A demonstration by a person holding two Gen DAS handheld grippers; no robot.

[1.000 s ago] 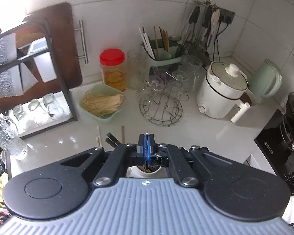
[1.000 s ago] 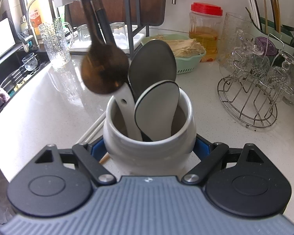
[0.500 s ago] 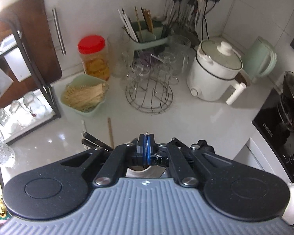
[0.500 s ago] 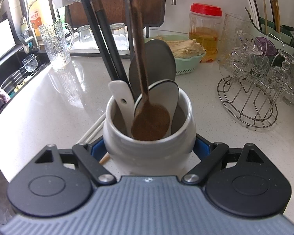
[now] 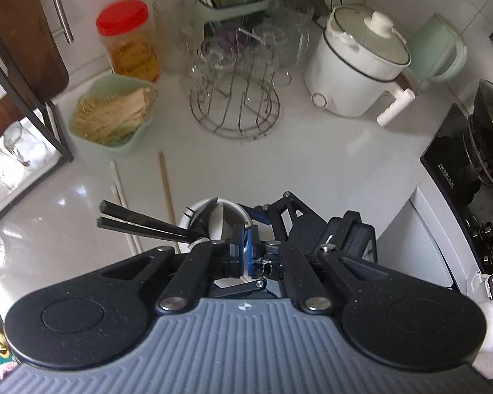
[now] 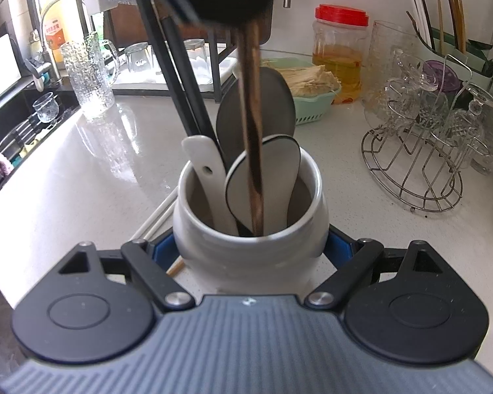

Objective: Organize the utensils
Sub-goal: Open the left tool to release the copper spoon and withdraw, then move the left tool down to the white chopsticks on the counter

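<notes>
Progress mid | right tool [image 6: 251,246] grips white ceramic crock [image 6: 251,229] on bench [image 6: 82,170] | left tool [image 5: 246,249] pinched on brown wooden spoon [image 6: 251,131], bowl inside crock | loose chopsticks [image 5: 166,184] left

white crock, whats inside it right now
Inside the white crock: a white spoon handle, two grey paddle-shaped heads, black chopsticks, and a brown wooden handle going in. The lower ends and the crock's bottom are hidden by its wall.
</notes>
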